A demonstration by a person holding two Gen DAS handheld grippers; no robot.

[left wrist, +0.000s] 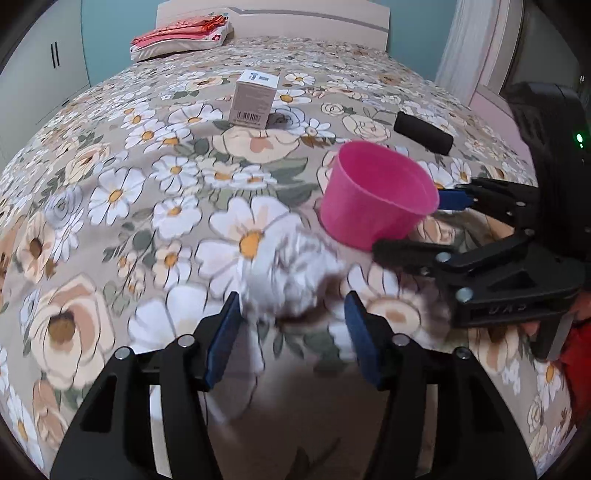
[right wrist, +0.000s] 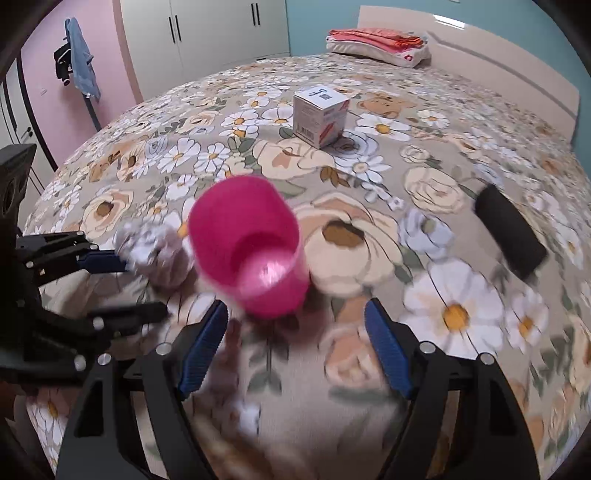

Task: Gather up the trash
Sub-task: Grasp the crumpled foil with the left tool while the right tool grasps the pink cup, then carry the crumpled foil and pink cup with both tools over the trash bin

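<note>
A crumpled white paper ball (left wrist: 291, 273) lies on the flowered bedspread (left wrist: 110, 221), blurred, right at my left gripper's (left wrist: 291, 339) fingertips. That gripper is open, its blue pads apart on either side of the ball's near edge. A pink plastic cup (right wrist: 251, 251) stands upright just ahead of my right gripper (right wrist: 297, 343), which is open and holds nothing. In the left wrist view the right gripper (left wrist: 417, 227) reaches the pink cup (left wrist: 376, 195) from the right. In the right wrist view the left gripper (right wrist: 125, 286) sits beside the paper ball (right wrist: 151, 251).
Farther up the bed a small white carton (left wrist: 255, 99) stands upright. A black cylinder (left wrist: 423, 133) lies to the right of the cup. A pillow with folded red cloth (left wrist: 181, 37) rests by the headboard. Wardrobes (right wrist: 207, 29) and hanging clothes (right wrist: 81, 55) line the walls.
</note>
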